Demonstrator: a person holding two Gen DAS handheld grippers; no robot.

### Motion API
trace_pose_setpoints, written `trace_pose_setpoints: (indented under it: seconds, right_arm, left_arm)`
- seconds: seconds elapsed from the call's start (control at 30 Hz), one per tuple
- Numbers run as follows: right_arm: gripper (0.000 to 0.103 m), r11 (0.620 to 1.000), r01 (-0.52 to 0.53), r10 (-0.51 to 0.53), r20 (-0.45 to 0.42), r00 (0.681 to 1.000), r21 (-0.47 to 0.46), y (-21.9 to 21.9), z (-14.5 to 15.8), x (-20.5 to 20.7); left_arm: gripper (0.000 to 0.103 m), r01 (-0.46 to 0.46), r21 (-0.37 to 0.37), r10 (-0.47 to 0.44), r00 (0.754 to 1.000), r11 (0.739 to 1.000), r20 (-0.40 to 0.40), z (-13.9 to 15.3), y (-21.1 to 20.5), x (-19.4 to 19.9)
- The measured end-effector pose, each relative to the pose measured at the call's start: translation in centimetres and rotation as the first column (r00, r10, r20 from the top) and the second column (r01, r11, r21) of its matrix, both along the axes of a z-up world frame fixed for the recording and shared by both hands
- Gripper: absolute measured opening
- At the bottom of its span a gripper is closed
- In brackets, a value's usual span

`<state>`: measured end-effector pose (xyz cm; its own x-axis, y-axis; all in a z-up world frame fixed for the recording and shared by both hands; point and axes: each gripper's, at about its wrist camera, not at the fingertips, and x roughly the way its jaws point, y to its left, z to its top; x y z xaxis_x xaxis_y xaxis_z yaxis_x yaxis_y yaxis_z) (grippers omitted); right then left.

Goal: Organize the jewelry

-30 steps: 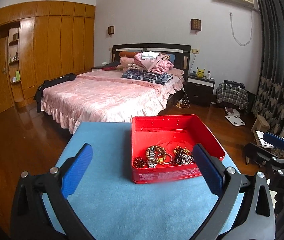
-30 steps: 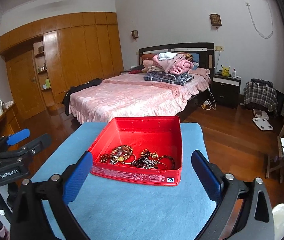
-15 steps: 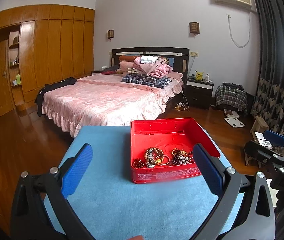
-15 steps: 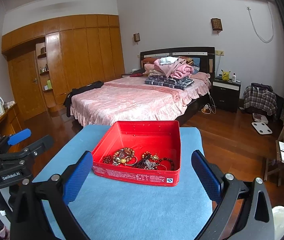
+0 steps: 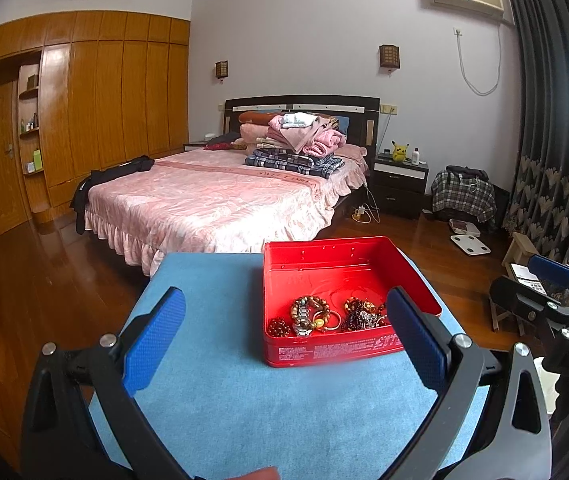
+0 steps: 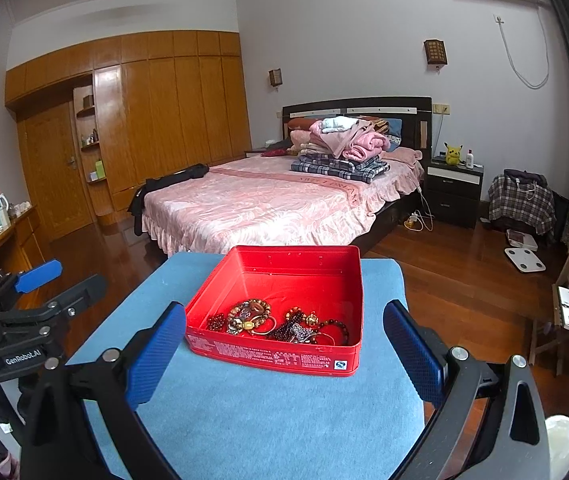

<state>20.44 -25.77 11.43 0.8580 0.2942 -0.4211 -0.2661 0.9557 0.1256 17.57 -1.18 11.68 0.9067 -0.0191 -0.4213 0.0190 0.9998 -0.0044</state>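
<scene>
Jewelry [image 5: 324, 318] sits heaped in our tin [image 5: 324, 354] near the worktop's [image 5: 244, 400] far edge; both grippers' fingers [image 5: 154, 336] spread, empty.

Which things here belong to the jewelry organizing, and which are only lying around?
Belongs: red tin; jewelry pile inside it; left gripper and right gripper, both open.

Lying around: folded clothes on bed; yellow plush toy; floor scale.

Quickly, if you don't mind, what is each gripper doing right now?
Left gripper: open, holding nothing, short of the red tin.
Right gripper: open, holding nothing.
</scene>
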Motion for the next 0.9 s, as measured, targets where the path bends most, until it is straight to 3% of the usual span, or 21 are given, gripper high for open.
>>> trace_pose_setpoints:
  seconds: [0.9]
  right_arm:
    - [0.097, 1.000, -0.003, 0.003, -0.006, 1.000, -0.005, 0.07, -0.01, 0.17]
  left_arm:
    - [0.097, -0.002, -0.005, 0.002, 1.000, 1.000, -0.003, 0.29, 0.88, -0.08]
